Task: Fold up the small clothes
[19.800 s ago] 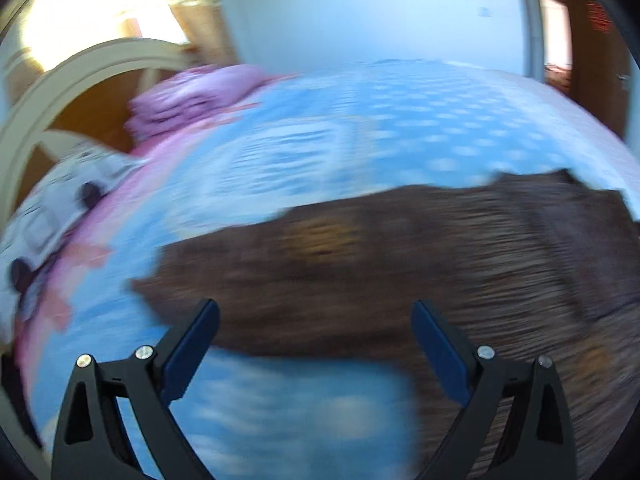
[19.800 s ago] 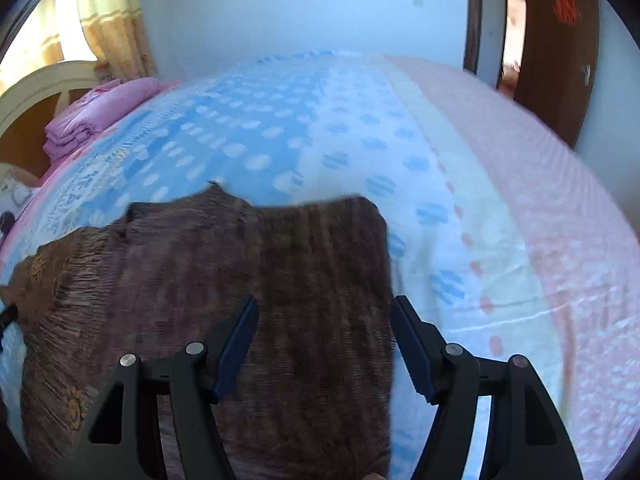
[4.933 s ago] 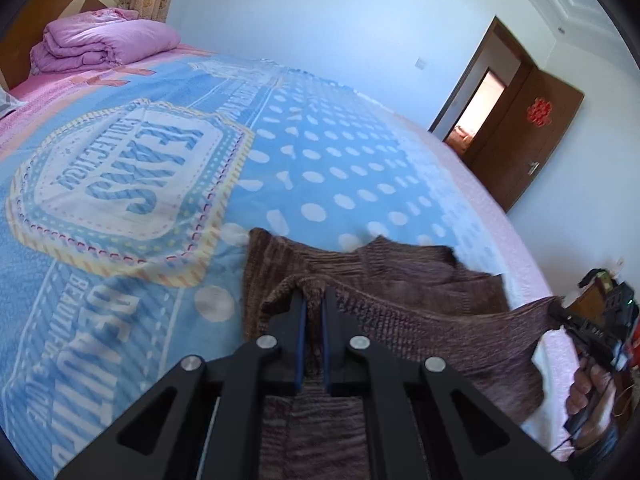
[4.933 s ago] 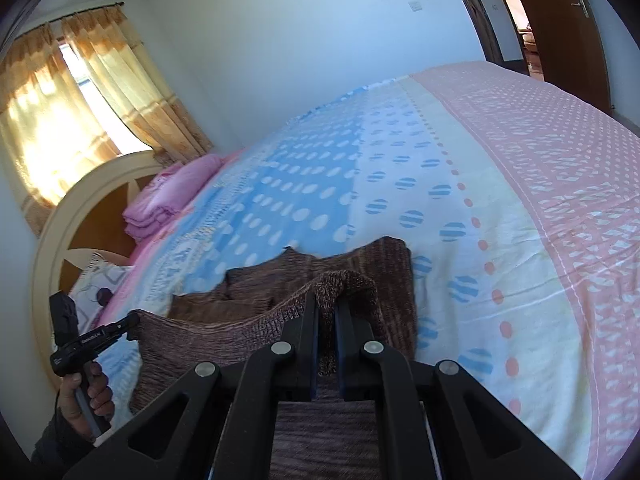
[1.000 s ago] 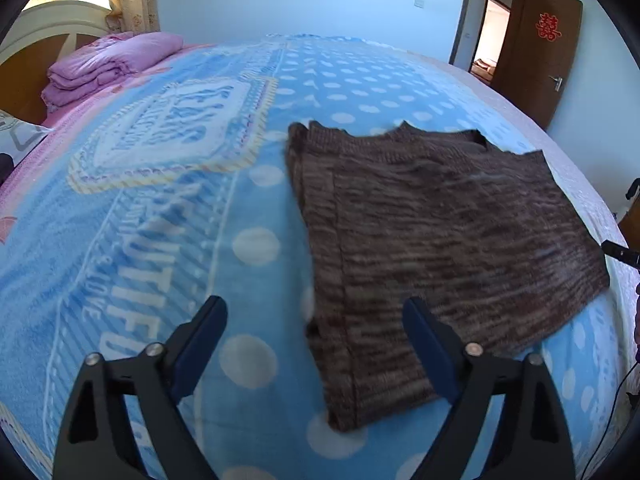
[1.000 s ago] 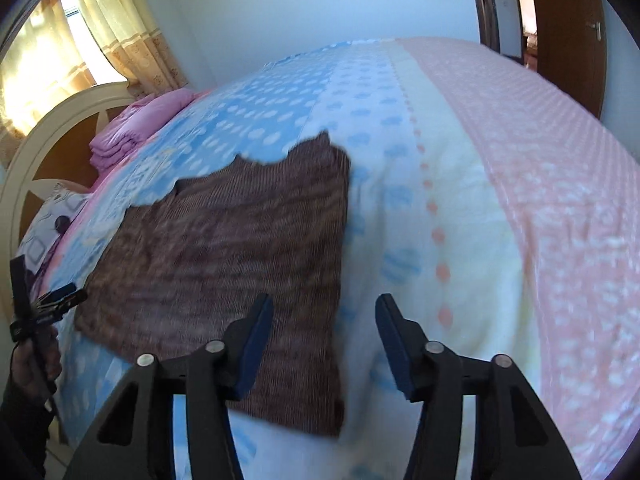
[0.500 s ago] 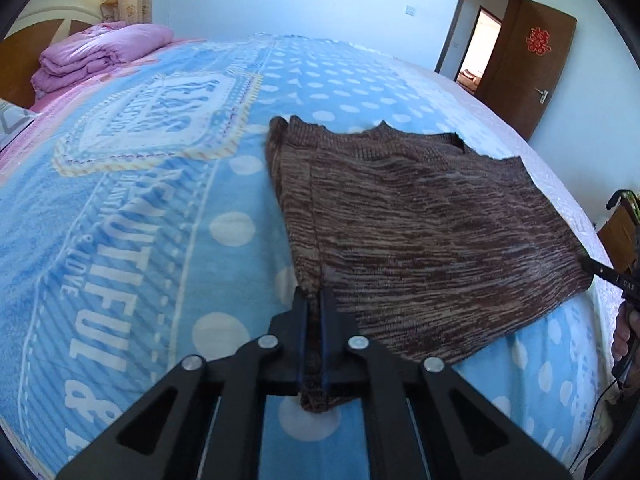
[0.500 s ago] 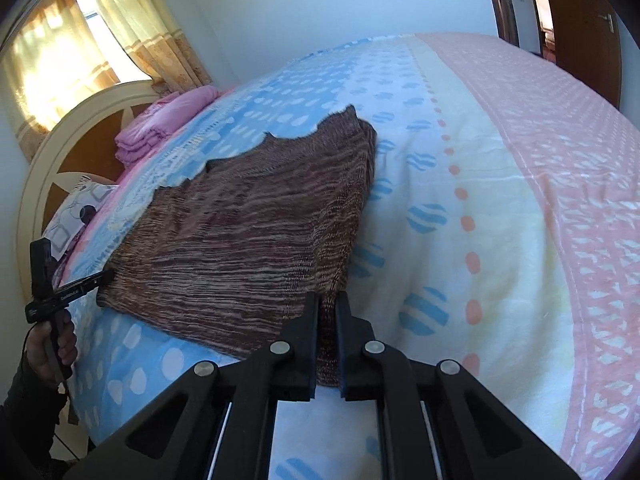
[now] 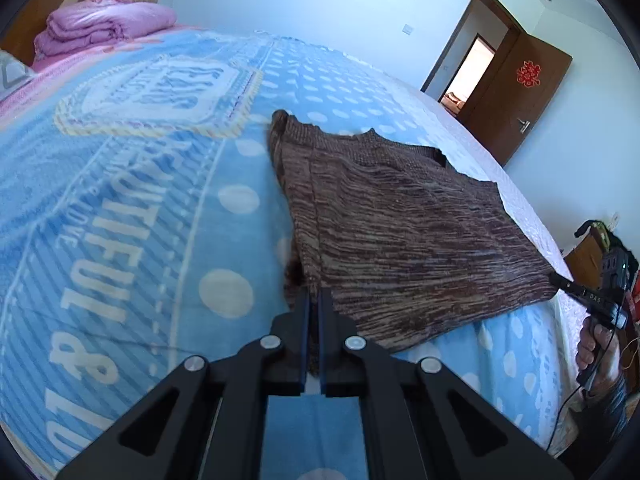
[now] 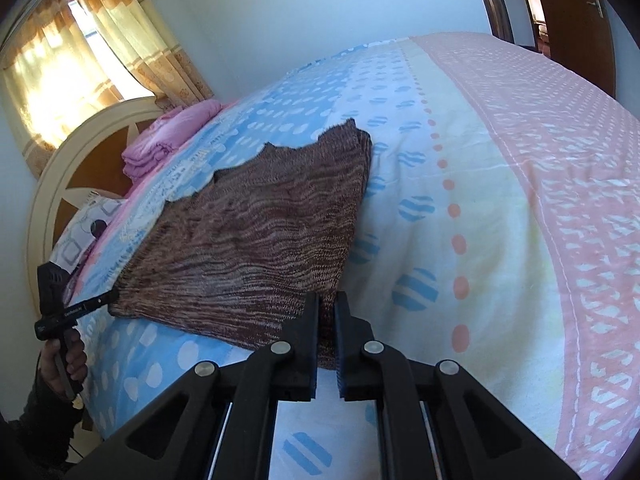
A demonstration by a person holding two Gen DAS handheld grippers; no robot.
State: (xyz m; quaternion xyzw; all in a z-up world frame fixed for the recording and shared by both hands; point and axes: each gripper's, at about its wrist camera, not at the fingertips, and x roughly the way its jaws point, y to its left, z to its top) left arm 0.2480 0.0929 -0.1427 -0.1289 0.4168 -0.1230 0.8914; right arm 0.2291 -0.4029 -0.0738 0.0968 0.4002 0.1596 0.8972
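Since a second ago both claws have closed: the left claw [image 9: 314, 300] and right claw [image 10: 327, 304] each grasp a near corner of the brown sweater [image 9: 400, 232], which lies mid-frame on the bed [image 10: 500, 200], with open blanket on every side.

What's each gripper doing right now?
Left gripper: closed on the near left corner of the brown knit sweater.
Right gripper: closed on its near right corner.

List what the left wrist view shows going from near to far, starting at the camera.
Left gripper shut on the near corner of the brown sweater → blue bedspread → folded pink quilt → far wall.
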